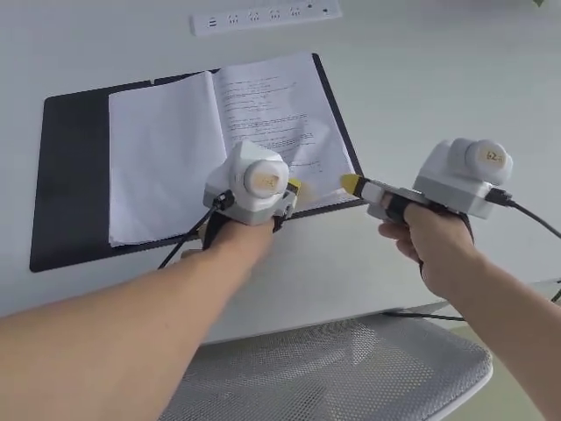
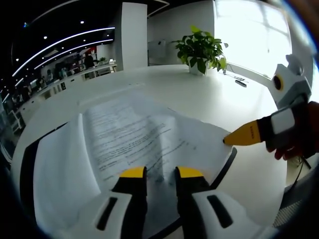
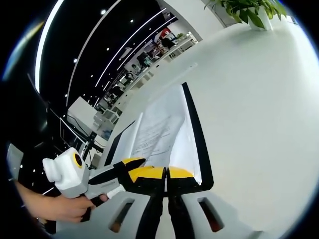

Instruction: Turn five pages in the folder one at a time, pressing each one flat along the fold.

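Chiefly at risk: printed page [image 1: 272,114]; the right gripper [image 1: 352,184] at its lower outer corner could lift two sheets together or crease that corner.
Second risk: folder [image 1: 70,175] may slide on the table [image 1: 438,79] if the page is pulled sideways.
Left gripper [image 2: 161,173]: jaws slightly apart, over the page's near edge.
Right jaws: pressed together; sheet caught or not, cannot tell.
Folder: open, flat, just ahead of both grippers.
Count: one folder, two grippers, one power strip [image 1: 263,16], one potted plant [image 2: 202,47].
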A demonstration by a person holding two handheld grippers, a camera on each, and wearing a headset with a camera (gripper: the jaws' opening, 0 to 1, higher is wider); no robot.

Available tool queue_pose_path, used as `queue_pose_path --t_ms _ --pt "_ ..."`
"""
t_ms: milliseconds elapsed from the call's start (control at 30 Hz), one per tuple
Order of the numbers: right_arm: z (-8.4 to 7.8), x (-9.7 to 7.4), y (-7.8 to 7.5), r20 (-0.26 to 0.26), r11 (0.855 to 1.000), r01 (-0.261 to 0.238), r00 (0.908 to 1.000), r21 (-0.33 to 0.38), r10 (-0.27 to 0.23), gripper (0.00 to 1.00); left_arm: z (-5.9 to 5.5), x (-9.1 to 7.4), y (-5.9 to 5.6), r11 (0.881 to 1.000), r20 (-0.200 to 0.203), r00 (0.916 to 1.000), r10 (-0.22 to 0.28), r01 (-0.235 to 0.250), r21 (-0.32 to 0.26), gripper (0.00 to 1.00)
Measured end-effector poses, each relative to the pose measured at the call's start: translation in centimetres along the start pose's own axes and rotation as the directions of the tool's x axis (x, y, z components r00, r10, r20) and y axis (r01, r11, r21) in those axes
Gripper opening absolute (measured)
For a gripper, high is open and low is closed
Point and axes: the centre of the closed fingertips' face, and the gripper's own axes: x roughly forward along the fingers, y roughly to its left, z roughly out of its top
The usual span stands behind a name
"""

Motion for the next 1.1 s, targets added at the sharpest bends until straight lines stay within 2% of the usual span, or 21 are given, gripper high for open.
queue_pose_path --t_ms 300,600,700,900,1100 --pt "0.8 -0.2 0.8 0.029 1.000 -0.014 0.9995 -0.021 0.015 0.00 0.2 -0.4 -0.1 1.000 -0.005 1.0000 -0.006 0.006 -0.023 0.20" --pt "1.4 -0.5 2.2 0.042 0.998 -0.035 0.9984 -0.051 0.037 0.00 -0.1 -2.0 -0.2 0.998 -0.034 0.9991 -0.025 0.023 -0.052 0.22" --pt "1.7 -0.6 3.2 0.053 0.997 -0.054 0.9969 -0.059 0.057 0.00 -0.4 -3.0 0.2 0.997 -0.049 0.9985 -0.023 0.020 -0.070 0.21" --pt "2.5 -0.7 5.9 0.067 0.991 -0.103 0.9918 -0.090 0.109 0.00 0.3 -5.4 1.5 0.992 -0.011 0.9998 -0.015 0.014 -0.123 0.22" --pt "3.0 -0.5 9.1 0.077 0.979 -0.162 0.9821 -0.120 0.172 0.00 0.5 -7.8 3.6 0.987 0.013 0.9999 0.005 -0.003 -0.163 0.23"
